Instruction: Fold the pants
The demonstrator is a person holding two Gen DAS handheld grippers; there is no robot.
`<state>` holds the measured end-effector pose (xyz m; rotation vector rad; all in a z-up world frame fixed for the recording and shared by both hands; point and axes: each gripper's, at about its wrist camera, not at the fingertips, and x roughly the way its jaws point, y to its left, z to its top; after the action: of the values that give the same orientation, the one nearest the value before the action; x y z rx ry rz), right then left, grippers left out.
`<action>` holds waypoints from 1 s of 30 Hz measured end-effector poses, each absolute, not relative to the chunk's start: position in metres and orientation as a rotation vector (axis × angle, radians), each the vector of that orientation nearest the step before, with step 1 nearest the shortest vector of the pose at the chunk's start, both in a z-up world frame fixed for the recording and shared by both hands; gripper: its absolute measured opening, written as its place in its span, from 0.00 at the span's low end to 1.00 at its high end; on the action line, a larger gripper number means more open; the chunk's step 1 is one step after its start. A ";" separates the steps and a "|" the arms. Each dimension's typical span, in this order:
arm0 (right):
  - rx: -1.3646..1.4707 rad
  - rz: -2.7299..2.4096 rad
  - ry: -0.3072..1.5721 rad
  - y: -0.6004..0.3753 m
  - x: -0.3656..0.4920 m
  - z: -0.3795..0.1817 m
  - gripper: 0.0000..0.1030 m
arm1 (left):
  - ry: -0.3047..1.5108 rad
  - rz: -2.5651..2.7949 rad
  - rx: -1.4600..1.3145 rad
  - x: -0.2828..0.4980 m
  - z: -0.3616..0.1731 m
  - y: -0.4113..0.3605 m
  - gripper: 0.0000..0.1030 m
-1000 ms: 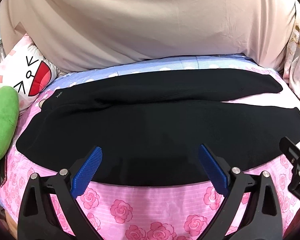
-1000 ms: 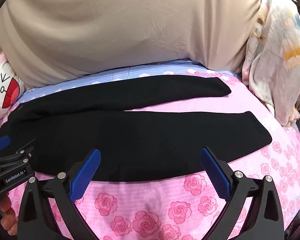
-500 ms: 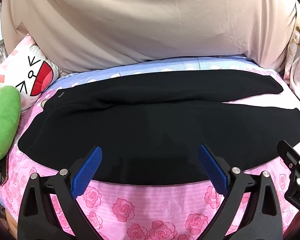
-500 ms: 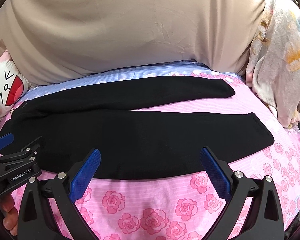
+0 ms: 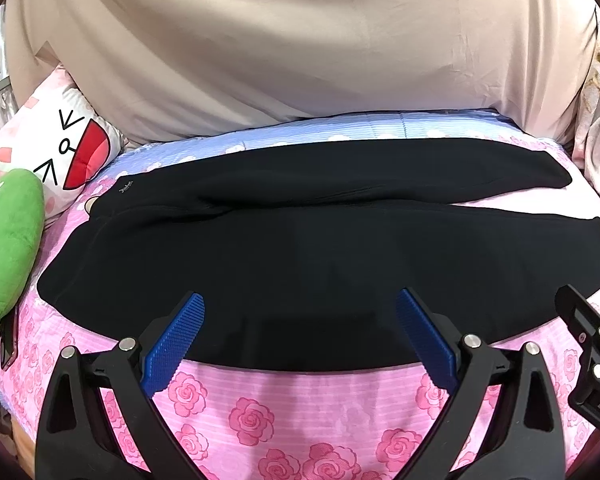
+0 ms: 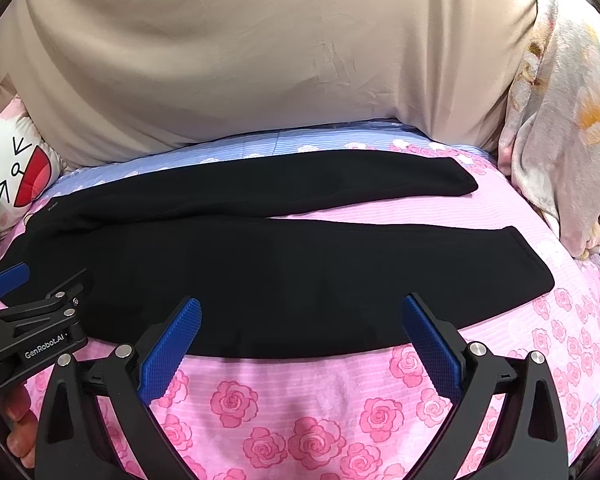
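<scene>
The left gripper (image 5: 300, 320) and the right gripper (image 6: 300, 322) both hover wide open, holding nothing, over the near edge of the black pants (image 5: 300, 256), which lie flat across the pink rose bedsheet (image 5: 260, 420), waistband left. Each should pinch that near edge and carry it evenly onto the far leg.

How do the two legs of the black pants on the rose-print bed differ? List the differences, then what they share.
The near black pant leg looks broader than the far black pant leg. The near leg's cuff reaches further right than the far leg's cuff. Pink rose-print bedsheet shows in a wedge between them towards the cuffs. Both lie flat, unfolded and joined at the waist on the left.
</scene>
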<state>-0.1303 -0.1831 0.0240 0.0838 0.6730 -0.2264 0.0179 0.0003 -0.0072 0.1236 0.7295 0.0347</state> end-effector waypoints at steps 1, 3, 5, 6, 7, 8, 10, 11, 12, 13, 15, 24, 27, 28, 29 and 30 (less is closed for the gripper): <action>0.085 -0.222 0.673 -0.183 -0.130 0.024 0.95 | 0.730 0.034 0.123 0.018 -0.007 0.001 0.92; 0.086 -0.221 0.672 -0.183 -0.130 0.024 0.95 | 0.730 0.035 0.125 0.018 -0.007 0.001 0.92; 0.087 -0.220 0.673 -0.182 -0.130 0.024 0.95 | 0.729 0.033 0.125 0.019 -0.007 0.001 0.92; 0.087 -0.220 0.673 -0.182 -0.130 0.024 0.95 | 0.730 0.035 0.125 0.019 -0.007 0.001 0.92; 0.086 -0.219 0.673 -0.182 -0.130 0.024 0.95 | 0.730 0.035 0.124 0.019 -0.007 0.001 0.92; 0.087 -0.221 0.674 -0.183 -0.129 0.025 0.95 | 0.730 0.034 0.124 0.019 -0.007 0.001 0.92; 0.088 -0.221 0.673 -0.183 -0.128 0.024 0.95 | 0.730 0.034 0.125 0.019 -0.007 0.001 0.92; 0.088 -0.223 0.673 -0.182 -0.129 0.024 0.95 | 0.731 0.033 0.125 0.019 -0.007 0.002 0.92; 0.089 -0.223 0.673 -0.182 -0.128 0.024 0.95 | 0.731 0.034 0.126 0.019 -0.007 0.002 0.92; 0.089 -0.221 0.673 -0.183 -0.128 0.024 0.95 | 0.731 0.034 0.126 0.019 -0.007 0.002 0.92; 0.088 -0.224 0.673 -0.182 -0.128 0.024 0.95 | 0.732 0.033 0.124 0.019 -0.007 0.002 0.92; 0.093 -0.228 0.674 -0.181 -0.128 0.023 0.95 | 0.735 0.033 0.128 0.020 -0.008 0.001 0.92; 0.096 -0.224 0.675 -0.181 -0.129 0.022 0.95 | 0.735 0.032 0.128 0.020 -0.008 0.002 0.92; 0.098 -0.222 0.674 -0.181 -0.130 0.022 0.95 | 0.735 0.032 0.129 0.021 -0.008 0.001 0.92; 0.101 -0.220 0.675 -0.182 -0.130 0.022 0.95 | 0.735 0.032 0.129 0.021 -0.008 0.001 0.92; 0.109 -0.215 0.678 -0.183 -0.130 0.021 0.95 | 0.735 0.033 0.129 0.021 -0.008 0.001 0.92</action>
<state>-0.1301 -0.1826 0.0214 0.1087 0.6782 -0.2148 0.0206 0.0013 -0.0079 0.1293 0.7353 0.0330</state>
